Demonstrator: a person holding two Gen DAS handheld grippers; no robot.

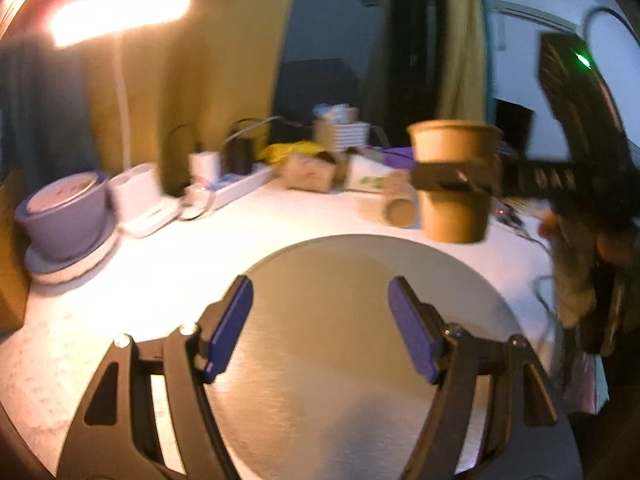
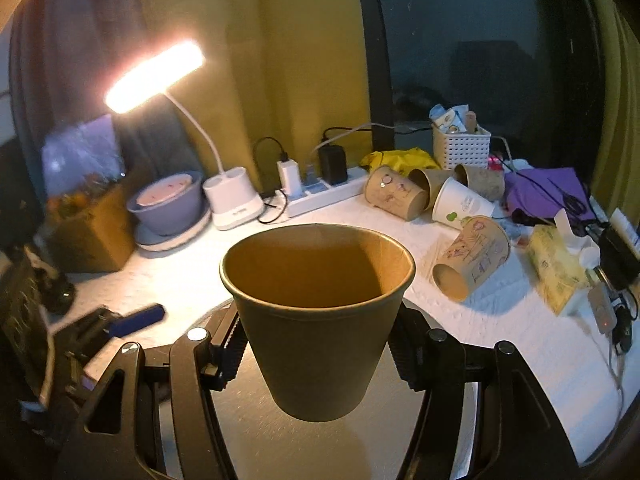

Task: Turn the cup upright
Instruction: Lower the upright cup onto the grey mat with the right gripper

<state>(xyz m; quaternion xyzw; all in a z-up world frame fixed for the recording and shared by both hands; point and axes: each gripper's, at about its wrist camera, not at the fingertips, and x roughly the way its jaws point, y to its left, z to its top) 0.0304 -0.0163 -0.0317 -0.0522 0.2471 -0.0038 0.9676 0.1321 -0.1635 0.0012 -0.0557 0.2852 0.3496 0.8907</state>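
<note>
In the centre of the right wrist view we see the brown paper cup [image 2: 318, 320], mouth up, clamped at its middle between the two black fingers of the right gripper [image 2: 316, 354]. The cup hangs above the round metal plate [image 2: 248, 432] and does not touch it. In the left wrist view the same cup [image 1: 456, 180] appears at the right of the middle, with a black finger across its wall.

In the lower half of the left wrist view the left gripper [image 1: 320, 328] holds its blue pads [image 1: 230, 328] wide apart with nothing between them, over the metal plate [image 1: 320, 360].

At the right of the right wrist view several other paper cups [image 2: 472, 260] lie on their sides on the white table [image 2: 520, 332]. A lit desk lamp [image 2: 156, 76] stands at the upper left, and a purple bowl [image 2: 168, 204] is just beside its base.
</note>
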